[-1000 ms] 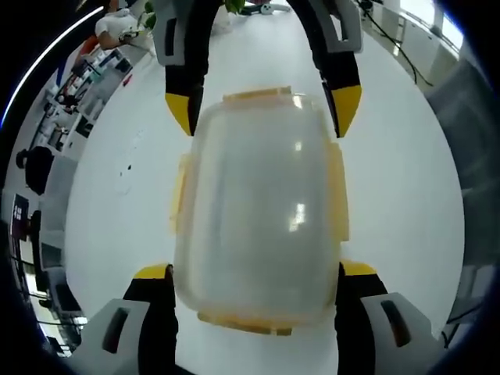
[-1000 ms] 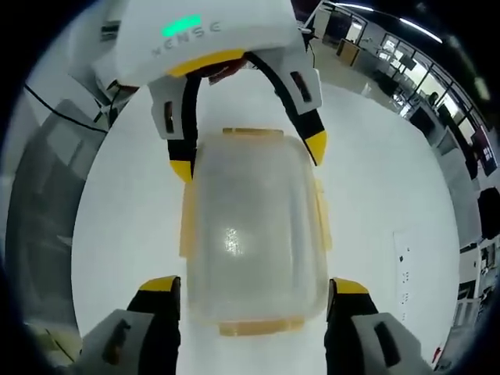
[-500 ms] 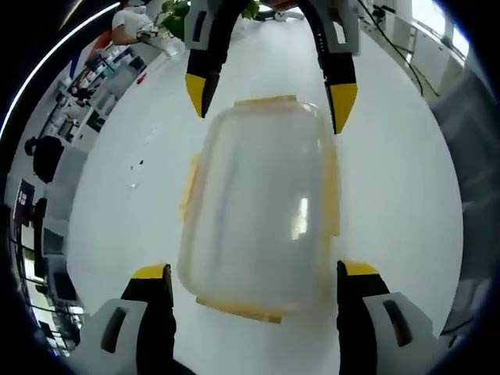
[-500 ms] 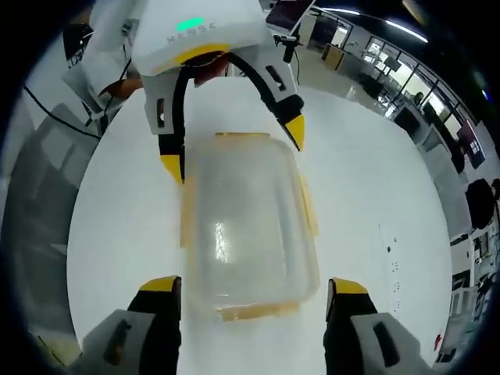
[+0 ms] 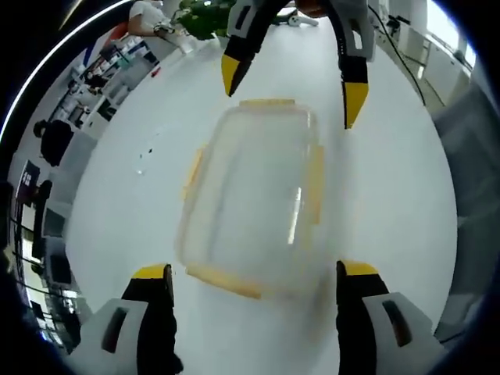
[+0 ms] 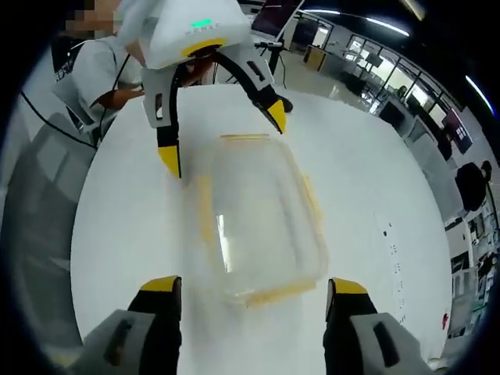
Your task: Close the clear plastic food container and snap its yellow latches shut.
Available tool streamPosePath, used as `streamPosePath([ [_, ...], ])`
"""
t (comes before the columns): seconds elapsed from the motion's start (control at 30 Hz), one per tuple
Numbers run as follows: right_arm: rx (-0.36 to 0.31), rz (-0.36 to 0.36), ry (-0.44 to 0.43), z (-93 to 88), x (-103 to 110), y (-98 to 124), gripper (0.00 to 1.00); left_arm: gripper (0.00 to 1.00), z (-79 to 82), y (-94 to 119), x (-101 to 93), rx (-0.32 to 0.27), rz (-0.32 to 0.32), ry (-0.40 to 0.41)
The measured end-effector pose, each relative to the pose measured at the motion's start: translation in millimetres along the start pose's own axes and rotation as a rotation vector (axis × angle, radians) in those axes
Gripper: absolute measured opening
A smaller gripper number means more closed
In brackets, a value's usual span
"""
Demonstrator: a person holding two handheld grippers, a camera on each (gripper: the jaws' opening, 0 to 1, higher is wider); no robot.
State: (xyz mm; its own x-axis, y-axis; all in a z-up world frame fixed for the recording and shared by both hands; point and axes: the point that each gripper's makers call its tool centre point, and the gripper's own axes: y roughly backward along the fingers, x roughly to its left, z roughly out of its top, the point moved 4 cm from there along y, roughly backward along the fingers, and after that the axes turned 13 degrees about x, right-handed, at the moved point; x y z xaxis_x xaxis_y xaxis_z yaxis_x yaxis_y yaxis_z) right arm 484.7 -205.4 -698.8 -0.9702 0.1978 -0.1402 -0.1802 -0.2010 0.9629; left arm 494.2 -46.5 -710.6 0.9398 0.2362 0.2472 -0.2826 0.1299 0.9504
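Observation:
The clear plastic container rests on the white table, lid on top. A yellow latch marks its far end, and others run along both sides and the near end. Whether they are snapped down I cannot tell. My left gripper is open, jaws spread wider than the container's near end and not touching it. My right gripper hangs open past the far end. In the right gripper view the container sits askew between the open right gripper and the open left gripper.
A person in a pale sleeve stands behind the left gripper at the table's far edge. A green plant and office desks lie beyond the table. Small dark marks dot the tabletop left of the container.
Both grippers have drawn back from the container, which looks smaller and more askew in both views. The jaw tips that flanked its ends now stand off it.

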Motion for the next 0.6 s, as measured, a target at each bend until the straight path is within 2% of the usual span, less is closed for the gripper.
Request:
streamPosePath([
  [0.37,-0.035,-0.016,-0.069,-4.6,15.8,10.3,0.74,0.83,-8.2,10.4,-17.1,-0.028,0.004,0.058],
  [0.47,-0.067,-0.009,-0.124,-3.7,23.0,14.3,0.74,0.83,-9.5,15.1,-24.7,-0.051,0.000,0.086],
  [0.6,-0.083,-0.016,-0.152,-3.7,29.6,17.4,0.74,0.83,-15.2,14.9,-32.8,-0.051,-0.004,0.100],
])
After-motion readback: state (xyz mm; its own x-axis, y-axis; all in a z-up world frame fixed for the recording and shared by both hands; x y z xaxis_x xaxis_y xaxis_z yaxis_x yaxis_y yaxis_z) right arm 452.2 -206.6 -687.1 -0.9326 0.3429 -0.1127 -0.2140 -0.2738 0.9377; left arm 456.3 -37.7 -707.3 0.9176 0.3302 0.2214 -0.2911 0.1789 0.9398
